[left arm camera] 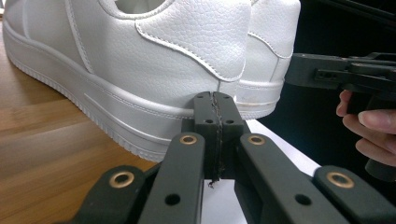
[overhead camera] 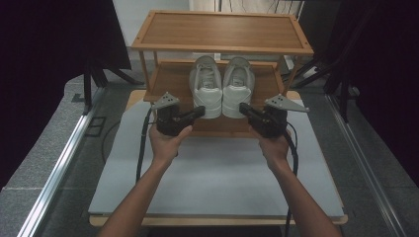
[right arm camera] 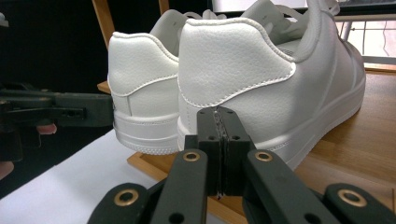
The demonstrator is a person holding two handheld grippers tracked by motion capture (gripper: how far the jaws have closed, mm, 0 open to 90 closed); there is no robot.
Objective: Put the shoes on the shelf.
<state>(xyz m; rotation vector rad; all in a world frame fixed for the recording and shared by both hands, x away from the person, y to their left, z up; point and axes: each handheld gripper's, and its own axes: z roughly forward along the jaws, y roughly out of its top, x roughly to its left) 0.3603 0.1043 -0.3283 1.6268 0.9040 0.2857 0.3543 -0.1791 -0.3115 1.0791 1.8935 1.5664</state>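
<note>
Both forearms reach in from the near edge, left gripper (overhead camera: 199,111) and right gripper (overhead camera: 244,107) with jaws pressed together empty at the heels of two white sneakers (overhead camera: 222,85) on the wooden rack's lower shelf (overhead camera: 170,81), so pushing unevenly could skew or topple one shoe.

We find no text, label, brand, number or sign that can be read anywhere here. The heel tabs of the two white shoes (overhead camera: 221,86) on the wooden rack (overhead camera: 222,30) are plain leather, and beside them nothing printed shows on the rack's boards or on the black gripper bodies.
</note>
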